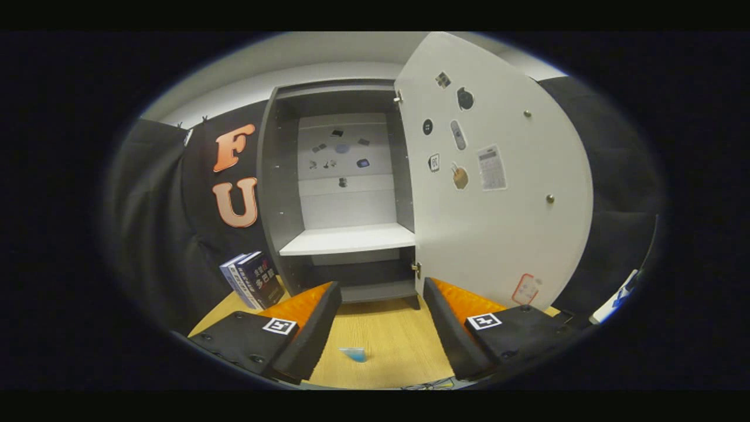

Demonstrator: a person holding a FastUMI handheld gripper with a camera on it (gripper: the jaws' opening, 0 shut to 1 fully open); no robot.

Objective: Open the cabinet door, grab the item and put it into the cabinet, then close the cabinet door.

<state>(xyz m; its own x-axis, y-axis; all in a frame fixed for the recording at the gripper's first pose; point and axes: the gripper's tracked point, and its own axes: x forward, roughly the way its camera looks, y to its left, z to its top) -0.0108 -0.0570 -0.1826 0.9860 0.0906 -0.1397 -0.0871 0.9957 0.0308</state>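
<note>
cabinet door [498, 176] swung wide, shelf [348, 239] bare | gripper [381, 328] fingers apart, holding nothing — ready to grab | books [253, 280] lean left of cabinet (likely the item)

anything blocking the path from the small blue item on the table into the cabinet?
Nothing visible. The cabinet door is swung wide open, off to one side of the opening. The blue item lies on the table between the open tool's fingers, with bare tabletop ahead up to the cabinet's white shelf. The books stand aside.
</note>
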